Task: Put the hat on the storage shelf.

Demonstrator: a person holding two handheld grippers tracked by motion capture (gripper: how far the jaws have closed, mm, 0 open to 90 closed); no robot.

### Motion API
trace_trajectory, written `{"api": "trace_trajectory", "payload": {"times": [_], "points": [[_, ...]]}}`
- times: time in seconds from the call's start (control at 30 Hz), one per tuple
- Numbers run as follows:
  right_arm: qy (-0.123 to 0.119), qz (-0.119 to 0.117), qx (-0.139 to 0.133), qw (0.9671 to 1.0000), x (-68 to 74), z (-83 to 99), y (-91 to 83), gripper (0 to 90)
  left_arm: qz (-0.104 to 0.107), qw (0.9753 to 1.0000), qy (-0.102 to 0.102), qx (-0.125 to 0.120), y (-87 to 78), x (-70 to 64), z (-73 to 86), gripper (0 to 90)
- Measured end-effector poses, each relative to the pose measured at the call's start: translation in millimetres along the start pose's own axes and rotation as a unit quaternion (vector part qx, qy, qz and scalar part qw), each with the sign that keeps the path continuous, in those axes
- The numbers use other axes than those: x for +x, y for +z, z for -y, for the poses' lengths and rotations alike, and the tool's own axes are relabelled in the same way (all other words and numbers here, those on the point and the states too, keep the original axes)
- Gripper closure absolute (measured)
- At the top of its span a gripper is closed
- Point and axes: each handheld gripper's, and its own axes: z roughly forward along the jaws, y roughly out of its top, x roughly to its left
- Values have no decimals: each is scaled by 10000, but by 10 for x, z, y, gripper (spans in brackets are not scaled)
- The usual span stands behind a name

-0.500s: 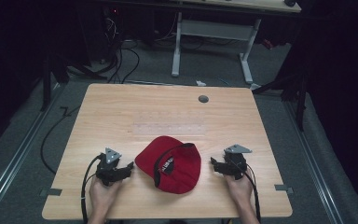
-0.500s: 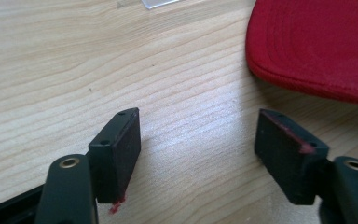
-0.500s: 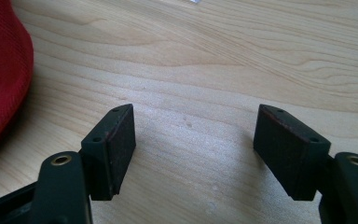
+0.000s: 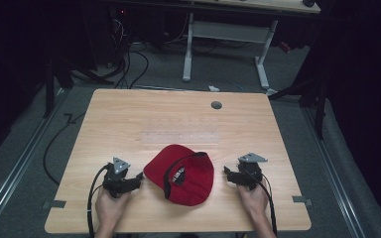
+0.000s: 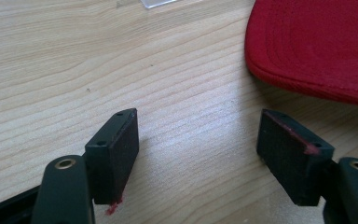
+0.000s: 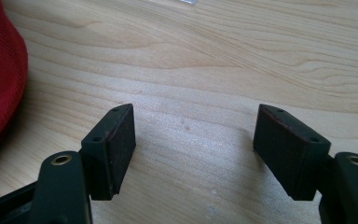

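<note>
Near edge of table (image 4: 129, 119): two hands, each holding a gripper low over the wood. Left gripper (image 4: 138, 176), jaws spread wide with bare wood between them, nothing held; it points toward the cap from just beside the cap's left side. Right gripper (image 4: 226, 171), jaws likewise wide apart and empty, just beside the cap's right side. Between them: red cap (image 4: 181, 173), lying on the table apart from both grippers, a black patch showing at its middle. Farther back: faint clear sheet (image 4: 178, 133) flat on the wood. Far edge: small round grommet (image 4: 216, 105). Beyond: white desk frame (image 4: 225, 34) and floor cables (image 4: 124, 64).
</note>
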Motion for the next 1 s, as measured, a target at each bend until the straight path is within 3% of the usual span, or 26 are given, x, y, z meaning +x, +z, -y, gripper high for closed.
{"api": "trace_trajectory", "payload": {"times": [0.2,0.3,0.33,0.37,0.43,0.53,0.6,0.67,0.8,1.0], "points": [[40,39,-4,10000,-4,-7,7,308,6,10000,-24,-4,2,-3,-1,295],[142,40,40,9999,-25,-28,2,351,5,10000,-19,-3,2,-3,0,292],[219,14,55,9997,-42,-36,-5,415,5,10000,-20,-4,2,-4,0,292],[302,-52,29,9995,-64,-39,-22,477,6,10000,-7,4,2,-2,0,291],[549,-349,-169,9977,-105,-45,-73,503,7,10000,-20,0,2,-3,0,290],[649,-569,-477,9951,-101,-79,-178,510,10,10000,-21,1,2,-3,-1,290],[713,-835,-655,9918,-101,-85,-229,498,10,10000,-20,2,2,-3,-1,289],[792,-1223,-793,9861,-84,-93,-271,461,9,10000,-17,4,2,-3,0,289],[592,-1583,-883,9816,26,-170,-285,418,9,10000,-16,4,2,-4,0,289],[339,-1931,-743,9778,222,-342,-137,365,6,10000,-4,12,1,-3,0,287]]}}
